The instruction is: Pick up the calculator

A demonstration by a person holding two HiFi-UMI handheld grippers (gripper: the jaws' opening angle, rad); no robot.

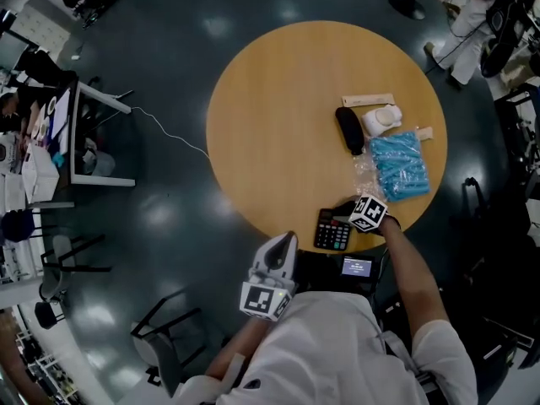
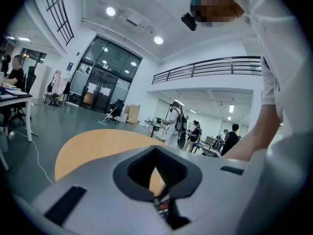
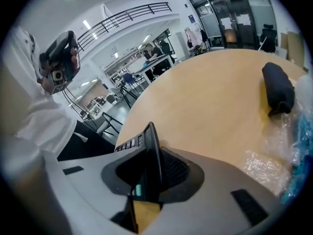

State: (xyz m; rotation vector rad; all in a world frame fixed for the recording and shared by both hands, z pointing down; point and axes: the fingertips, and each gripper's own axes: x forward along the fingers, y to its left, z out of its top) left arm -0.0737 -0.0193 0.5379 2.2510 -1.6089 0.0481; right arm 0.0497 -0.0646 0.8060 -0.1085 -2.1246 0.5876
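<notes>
Closest in, against the person's white shirt [image 1: 337,353], the left claw [image 1: 283,245] hangs off the table with its jaws drawn together and nothing between them. Just beside it, below the table's rim, a small lit screen [image 1: 357,267] glows. The right claw [image 1: 344,213] reaches over the near edge of the round table [image 1: 270,125], a smooth tan wood-look top, and is clamped on the calculator [image 1: 332,229]. The calculator sits at that near edge, keys up in the head view and edge-on between the jaws in the right gripper view; whether it is clear of the wood I cannot tell. Farther along the right side lie a crinkled clear plastic wrap [image 1: 366,172] and a blue packet [image 1: 400,166] touching it. Beyond them are a black pouch [image 1: 349,130], a white object [image 1: 381,121] just beside the pouch, and a pale flat stick pack [image 1: 368,100] farthest out. Around the table spreads a dark glossy floor [image 1: 169,201] dotted with lamp reflections. A white cable [image 1: 173,135] trails across it to a desk [image 1: 74,133] at the left, with a black chair [image 1: 72,256] near it. People [image 1: 472,15] stand at the far right. The left gripper view shows white walls, tall glass doors [image 2: 105,82] and a railed balcony [image 2: 205,67].
</notes>
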